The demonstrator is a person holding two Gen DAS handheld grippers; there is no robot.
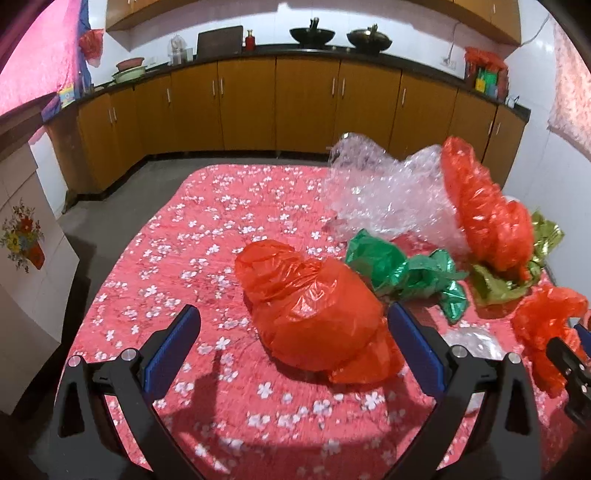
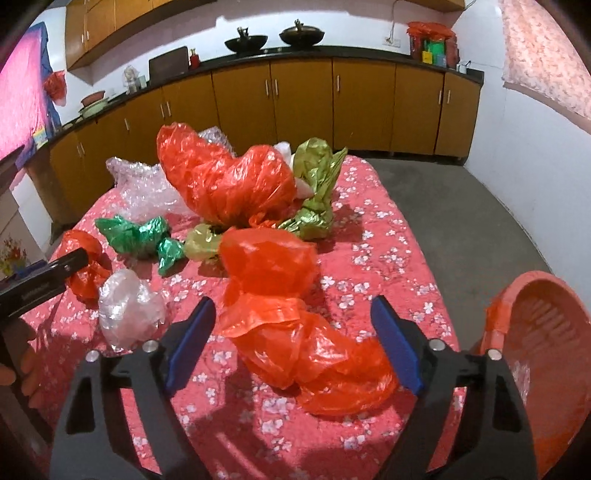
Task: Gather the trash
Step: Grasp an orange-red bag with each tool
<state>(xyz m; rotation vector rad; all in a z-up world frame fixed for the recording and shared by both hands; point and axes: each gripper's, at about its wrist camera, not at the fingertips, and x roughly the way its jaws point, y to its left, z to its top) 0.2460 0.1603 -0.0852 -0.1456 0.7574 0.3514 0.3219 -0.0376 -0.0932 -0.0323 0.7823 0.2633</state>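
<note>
Both claws open, holding nothing. Right claw straddles near red bag on desk, ready to pinch; orange basket sits right for dropping. Left claw faces another red bag.

Home kitchen: wooden cabinets, woks on counter.

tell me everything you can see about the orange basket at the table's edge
The orange basket shows only in the right wrist view, at the lower right beside the floral tablecloth. It looks like moulded plastic, with slotted walls and a rounded rim, tilted with its opening toward the camera. A scrap of clear plastic seems to lie inside; its base is out of sight.
</note>
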